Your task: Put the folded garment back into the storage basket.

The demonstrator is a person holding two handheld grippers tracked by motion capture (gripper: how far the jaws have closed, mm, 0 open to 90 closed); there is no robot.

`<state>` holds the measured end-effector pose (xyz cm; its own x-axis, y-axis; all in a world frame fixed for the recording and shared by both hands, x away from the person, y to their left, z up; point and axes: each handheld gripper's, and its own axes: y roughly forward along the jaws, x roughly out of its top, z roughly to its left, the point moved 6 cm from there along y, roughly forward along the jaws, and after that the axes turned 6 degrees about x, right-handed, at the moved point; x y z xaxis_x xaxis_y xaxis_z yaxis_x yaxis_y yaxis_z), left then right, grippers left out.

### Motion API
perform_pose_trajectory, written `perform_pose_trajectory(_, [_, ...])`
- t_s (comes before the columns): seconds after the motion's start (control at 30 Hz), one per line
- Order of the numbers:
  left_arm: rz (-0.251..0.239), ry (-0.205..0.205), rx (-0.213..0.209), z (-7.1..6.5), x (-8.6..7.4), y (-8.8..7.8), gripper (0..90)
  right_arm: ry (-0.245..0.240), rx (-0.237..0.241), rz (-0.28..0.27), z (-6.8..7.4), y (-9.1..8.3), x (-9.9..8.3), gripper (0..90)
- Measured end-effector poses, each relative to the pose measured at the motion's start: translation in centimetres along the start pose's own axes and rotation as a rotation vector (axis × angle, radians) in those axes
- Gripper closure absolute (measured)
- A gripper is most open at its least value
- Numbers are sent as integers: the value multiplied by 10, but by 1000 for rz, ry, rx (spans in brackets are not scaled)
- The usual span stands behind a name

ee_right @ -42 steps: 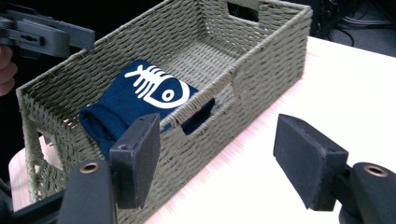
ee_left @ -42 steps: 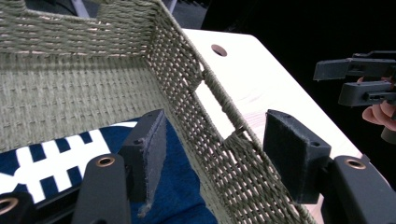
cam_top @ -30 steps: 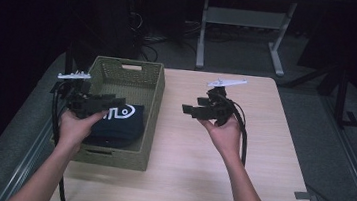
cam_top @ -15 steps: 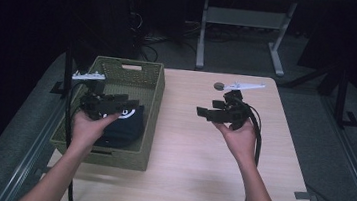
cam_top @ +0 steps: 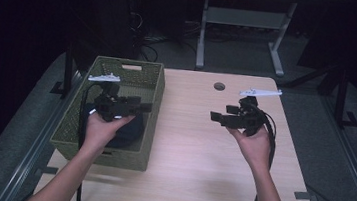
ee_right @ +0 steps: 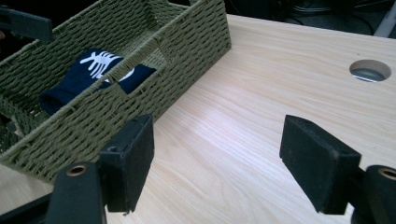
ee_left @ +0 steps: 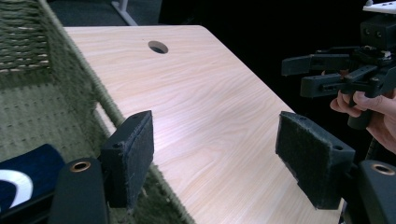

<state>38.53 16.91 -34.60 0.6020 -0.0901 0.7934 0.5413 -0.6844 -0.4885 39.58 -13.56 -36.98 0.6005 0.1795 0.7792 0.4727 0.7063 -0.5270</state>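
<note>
The wooden table (cam_top: 195, 157) is the largest thing here, pale and long, with a small round hole (cam_top: 219, 86) near its far edge. On its left side stands a green woven basket (cam_top: 155, 85), its long side running from near to far, its right wall close to the table's middle. Inside the basket, toward its near end, lies a folded dark blue cloth (ee_right: 93, 74) with a white print on it; it rests on the basket floor, touched by neither gripper. The left gripper (cam_top: 145, 107) is held over the basket's near half, above the cloth, pointing right across the basket wall toward the table's middle. Its jaws have just been opening and now stand wide apart with nothing between them; in the left gripper view the two black pads (ee_left: 133, 154) frame bare tabletop and the basket's rim. The right gripper (cam_top: 215, 117) is held over the right half of the table, well apart from the basket, pointing left toward it. Its jaws have also been opening and stand wide with nothing between them; the right gripper view looks along them at bare wood, with the basket and cloth farther off to the left.
</note>
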Motion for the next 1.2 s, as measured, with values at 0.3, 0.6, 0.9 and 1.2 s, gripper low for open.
perform_pose_trajectory(0.3, [-1,17,-37,-21,4,13,279,12,-35,-26,-14,-20,-7,263])
perform_pose_trajectory(0.6, [29,43,-63,-45,1,37,279,52,-63,-48,-38,-41,-25,258])
perform_pose_trajectory(0.9, [27,56,-96,-67,0,53,269,79,-99,-34,-54,-61,-46,257])
perform_pose_trajectory(1.2, [60,92,-114,-88,-11,69,253,98,-157,-51,-68,-90,-71,253])
